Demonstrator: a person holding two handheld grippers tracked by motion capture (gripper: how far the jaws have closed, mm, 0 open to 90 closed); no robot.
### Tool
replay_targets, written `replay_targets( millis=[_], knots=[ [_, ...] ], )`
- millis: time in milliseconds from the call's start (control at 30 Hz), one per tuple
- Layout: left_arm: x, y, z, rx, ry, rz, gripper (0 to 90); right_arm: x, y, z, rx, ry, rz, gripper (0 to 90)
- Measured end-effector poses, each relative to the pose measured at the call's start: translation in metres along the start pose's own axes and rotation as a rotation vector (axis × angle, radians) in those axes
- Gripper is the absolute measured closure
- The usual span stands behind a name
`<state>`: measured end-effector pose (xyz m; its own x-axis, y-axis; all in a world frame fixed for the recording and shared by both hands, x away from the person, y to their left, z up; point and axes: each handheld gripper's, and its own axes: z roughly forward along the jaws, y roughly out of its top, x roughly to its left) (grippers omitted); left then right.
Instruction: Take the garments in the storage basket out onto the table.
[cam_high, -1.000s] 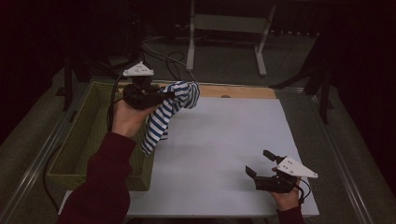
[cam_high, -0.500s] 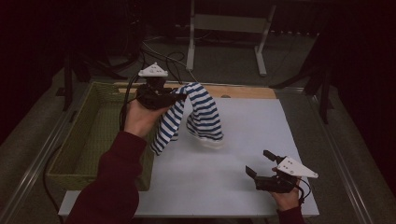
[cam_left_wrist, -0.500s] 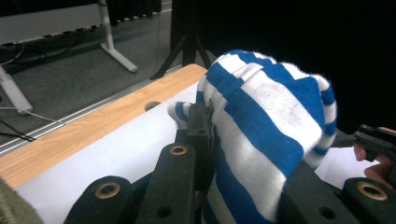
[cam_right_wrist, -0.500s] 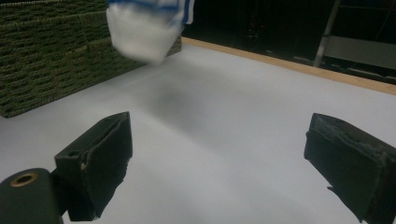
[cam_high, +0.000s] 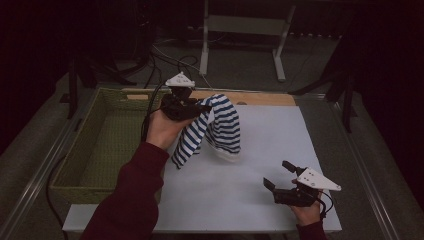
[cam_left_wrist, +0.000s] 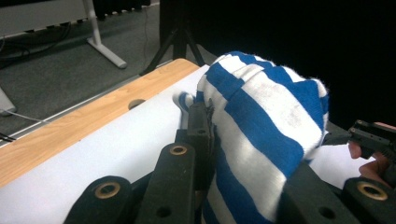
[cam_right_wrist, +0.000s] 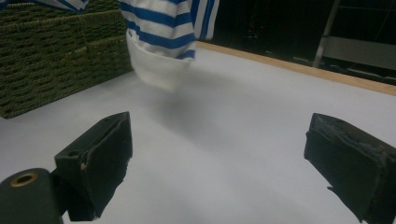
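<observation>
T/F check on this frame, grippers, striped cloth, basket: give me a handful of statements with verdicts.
1. The left gripper is clamped on the blue-and-white striped cloth. True.
2. The right gripper holds a corner of that cloth. False: its jaws stand open, nothing between them, low over the white table sheet.
3. The cloth lies flat in the green woven basket. False: it hangs from the left gripper over the sheet, beside the basket.
4. The basket sits left of the white sheet in the high view. True.
</observation>
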<state>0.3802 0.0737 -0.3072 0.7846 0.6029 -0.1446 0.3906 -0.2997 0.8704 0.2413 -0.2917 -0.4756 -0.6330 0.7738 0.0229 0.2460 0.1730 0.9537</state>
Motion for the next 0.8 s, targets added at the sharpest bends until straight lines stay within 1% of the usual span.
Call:
replay_targets(
  millis=[200, 400, 500, 633, 800],
  knots=[
    [-0.006, -0.002, 0.010, -0.005, -0.017, 0.000, 81.1, 0.000, 0.000, 0.000, 0.000, 0.000, 0.000, 7.6],
    [-0.010, -0.006, 0.020, 0.002, -0.017, -0.006, 81.0, 0.000, 0.000, 0.000, 0.001, -0.001, 0.000, 7.6],
    [-0.011, -0.009, 0.025, 0.016, -0.014, -0.002, 81.0, 0.000, 0.000, 0.000, 0.000, 0.000, 0.001, 7.6],
    [-0.011, -0.013, 0.032, 0.020, -0.019, -0.013, 81.0, 0.000, 0.000, 0.000, 0.000, 0.000, -0.001, 7.6],
    [-0.012, -0.018, 0.041, 0.030, -0.012, -0.019, 81.0, 0.000, 0.000, 0.000, 0.000, 0.000, -0.001, 7.6]
  ],
)
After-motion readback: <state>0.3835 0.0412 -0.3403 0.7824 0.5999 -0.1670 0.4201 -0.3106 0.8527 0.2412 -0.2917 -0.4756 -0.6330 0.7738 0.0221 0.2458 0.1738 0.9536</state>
